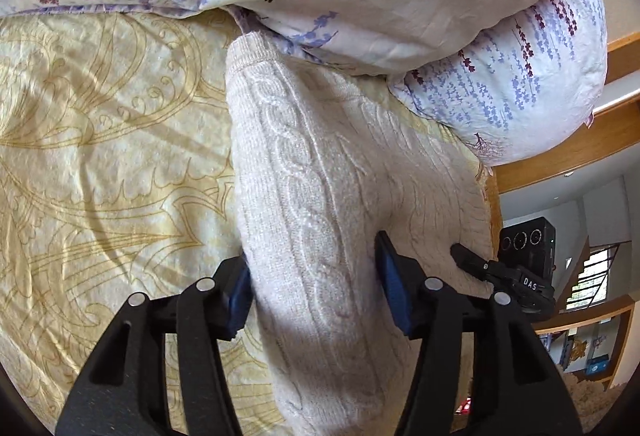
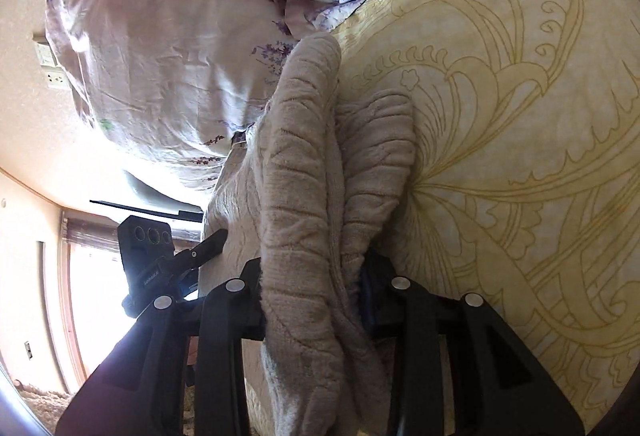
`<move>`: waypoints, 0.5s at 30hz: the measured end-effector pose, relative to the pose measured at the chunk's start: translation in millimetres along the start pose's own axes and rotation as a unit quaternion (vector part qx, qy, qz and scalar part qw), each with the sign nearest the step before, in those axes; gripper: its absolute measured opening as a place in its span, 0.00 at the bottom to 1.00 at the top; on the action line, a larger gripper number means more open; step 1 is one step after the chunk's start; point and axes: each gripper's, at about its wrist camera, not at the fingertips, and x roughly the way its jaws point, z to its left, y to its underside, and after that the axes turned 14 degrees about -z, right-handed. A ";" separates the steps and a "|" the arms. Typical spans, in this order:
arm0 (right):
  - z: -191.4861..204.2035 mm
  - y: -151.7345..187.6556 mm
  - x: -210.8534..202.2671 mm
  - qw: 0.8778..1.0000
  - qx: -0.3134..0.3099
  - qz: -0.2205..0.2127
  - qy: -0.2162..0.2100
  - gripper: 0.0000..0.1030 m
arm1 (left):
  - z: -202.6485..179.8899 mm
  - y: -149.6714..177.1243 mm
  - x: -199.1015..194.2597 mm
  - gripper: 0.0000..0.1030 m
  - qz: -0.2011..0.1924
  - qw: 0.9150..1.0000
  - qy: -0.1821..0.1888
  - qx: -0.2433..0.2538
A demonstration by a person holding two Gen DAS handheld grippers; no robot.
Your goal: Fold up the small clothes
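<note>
Left tongs (image 1: 316,284) straddle the sweater (image 1: 320,196), released; their view shows blue pads (image 1: 394,288). Right tongs (image 2: 316,292) grasp bunched sweater, pads hidden, on the bed (image 2: 520,116).

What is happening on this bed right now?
A person with a handheld gripper in each hand is folding a cream cable-knit sweater on a yellow paisley bedsheet, next to floral pillows. The right gripper is clamped on a bunched fold of the knit. The left gripper straddles another part of the sweater; its blue pads stand slightly off the cloth, so it looks open. The fold is partway done, with the sweater still bunched up.
</note>
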 end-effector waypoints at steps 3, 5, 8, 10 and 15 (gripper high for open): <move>2.0 2.9 -4.1 1.000 0.004 0.009 0.003 0.38 | -15.9 -1.4 -3.6 0.66 -0.009 0.998 -0.047 0.046; 6.8 -3.0 -14.0 1.000 -0.002 0.004 0.013 0.46 | -36.5 -3.4 -11.8 0.67 -0.037 0.990 -0.097 0.098; 14.8 -29.7 -47.6 0.997 -0.029 -0.057 0.036 0.49 | -62.9 0.8 -38.1 0.72 -0.100 0.962 -0.180 0.181; 23.3 -46.7 -56.3 0.994 -0.038 -0.092 0.045 0.49 | -86.9 7.0 -46.5 0.85 -0.127 0.949 -0.188 0.219; 35.7 -73.0 -24.0 0.994 -0.062 -0.079 0.049 0.49 | -134.6 19.9 -23.0 0.98 -0.119 0.939 -0.173 0.273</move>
